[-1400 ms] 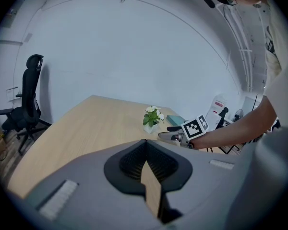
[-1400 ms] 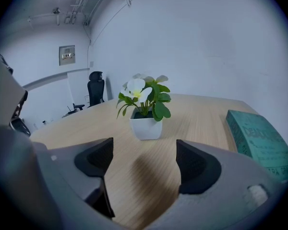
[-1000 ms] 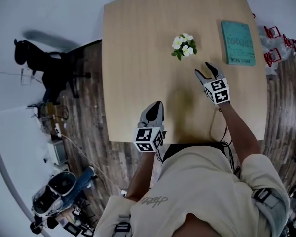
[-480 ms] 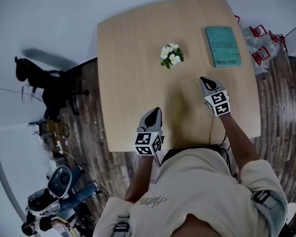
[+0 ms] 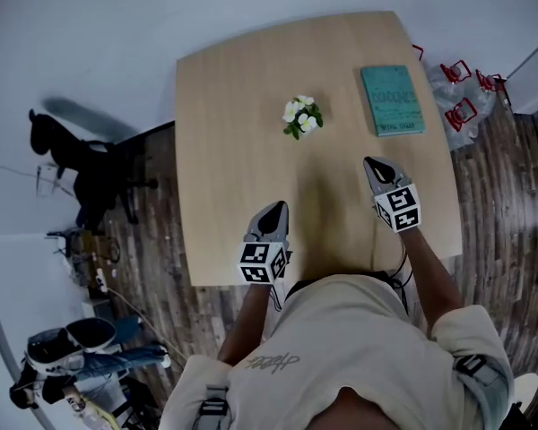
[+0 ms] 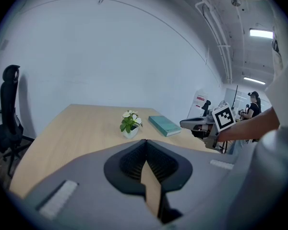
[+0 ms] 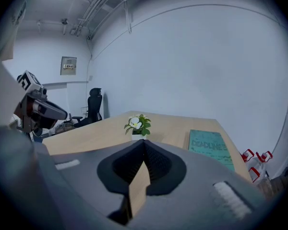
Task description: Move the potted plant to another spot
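A small potted plant (image 5: 301, 117) with white flowers and green leaves stands upright in a white pot on the wooden table (image 5: 233, 150), toward its far middle. It also shows in the left gripper view as the plant (image 6: 130, 123) and in the right gripper view as the plant (image 7: 138, 125). My left gripper (image 5: 271, 218) hovers shut over the table's near edge, well short of the plant. My right gripper (image 5: 377, 168) is shut with nothing in it, to the near right of the plant and apart from it.
A teal book (image 5: 391, 100) lies flat at the table's far right. Red-framed items (image 5: 460, 92) sit on the floor beyond the right edge. An office chair (image 5: 67, 159) and other gear stand on the floor to the left.
My right gripper's jaws have gone from open to shut with nothing in them, and it has drawn back from the plant. The plant stands where it did on the table.
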Motion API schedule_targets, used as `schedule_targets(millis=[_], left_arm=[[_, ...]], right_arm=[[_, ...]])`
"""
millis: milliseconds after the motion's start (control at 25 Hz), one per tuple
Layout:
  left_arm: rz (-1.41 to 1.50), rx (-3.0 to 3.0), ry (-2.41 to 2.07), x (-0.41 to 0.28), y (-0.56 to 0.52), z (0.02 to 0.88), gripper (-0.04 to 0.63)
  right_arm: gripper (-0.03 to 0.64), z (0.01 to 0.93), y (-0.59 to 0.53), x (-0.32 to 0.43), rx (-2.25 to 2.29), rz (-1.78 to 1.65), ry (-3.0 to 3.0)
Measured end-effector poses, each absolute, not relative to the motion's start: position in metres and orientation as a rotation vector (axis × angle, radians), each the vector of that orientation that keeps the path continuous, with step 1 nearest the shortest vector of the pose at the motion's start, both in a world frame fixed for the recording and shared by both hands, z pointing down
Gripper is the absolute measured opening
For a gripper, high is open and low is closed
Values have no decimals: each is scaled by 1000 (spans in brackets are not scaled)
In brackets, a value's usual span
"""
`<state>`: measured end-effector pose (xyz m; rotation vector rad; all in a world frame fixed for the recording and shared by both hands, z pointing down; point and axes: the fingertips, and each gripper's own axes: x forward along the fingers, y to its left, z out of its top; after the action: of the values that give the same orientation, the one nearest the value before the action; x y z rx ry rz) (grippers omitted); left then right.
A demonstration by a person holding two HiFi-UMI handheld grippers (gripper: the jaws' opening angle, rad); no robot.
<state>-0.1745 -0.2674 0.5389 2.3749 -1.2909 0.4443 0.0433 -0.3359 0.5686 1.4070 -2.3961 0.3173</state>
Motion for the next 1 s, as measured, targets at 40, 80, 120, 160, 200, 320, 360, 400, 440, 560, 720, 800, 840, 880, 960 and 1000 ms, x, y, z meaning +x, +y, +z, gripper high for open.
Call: schedule_targets(millis=[40,80,120,160,200,320,360,400,440,560,720,800,840,880,960,1000], left_arm=[[441,2381,-1292,-174,-269,537,15],[439,2386,-1294,-173,-271,536,15],[436,2393,-1297,-172,-273,533,15],[433,2401,-1302,-171,-274,530,15],[429,2411,-1308,-170,-276,526,15],[406,2443,-1326,-167,-286,512,15],[398,2451,-1331,-166,-289,508,15],[390,2460,-1334,-165,-292,505,15],[384,2468,-1337,-165,-294,501,15],[364,2501,-1344,-162,-300,485,15],[339,2548,-1349,-157,-306,464,15],[326,2571,-1355,-156,-307,454,15],[319,2581,-1359,-155,-308,448,15],[310,2590,-1362,-155,-309,443,15],[292,2603,-1368,-154,-311,435,15],[284,2608,-1371,-154,-312,430,15]], right_arm=[[2,562,-334,44,1410,307,-2405],[2,555,-332,46,1414,298,-2415],[2,549,-329,47,1417,289,-2426],[2,542,-327,49,1420,278,-2437],[2,534,-324,50,1424,266,-2448],[2,514,-320,55,1438,226,-2476],[2,508,-319,56,1442,216,-2482],[2,503,-318,56,1445,206,-2487],[2,498,-317,56,1447,197,-2494],[2,481,-315,57,1450,161,-2519],[2,457,-315,57,1449,100,-2556],[2,444,-315,56,1448,67,-2573],[2,438,-315,56,1450,49,-2582],[2,431,-316,56,1452,30,-2590],[2,420,-316,55,1456,-2,-2604],[2,415,-316,54,1457,-16,-2611]])
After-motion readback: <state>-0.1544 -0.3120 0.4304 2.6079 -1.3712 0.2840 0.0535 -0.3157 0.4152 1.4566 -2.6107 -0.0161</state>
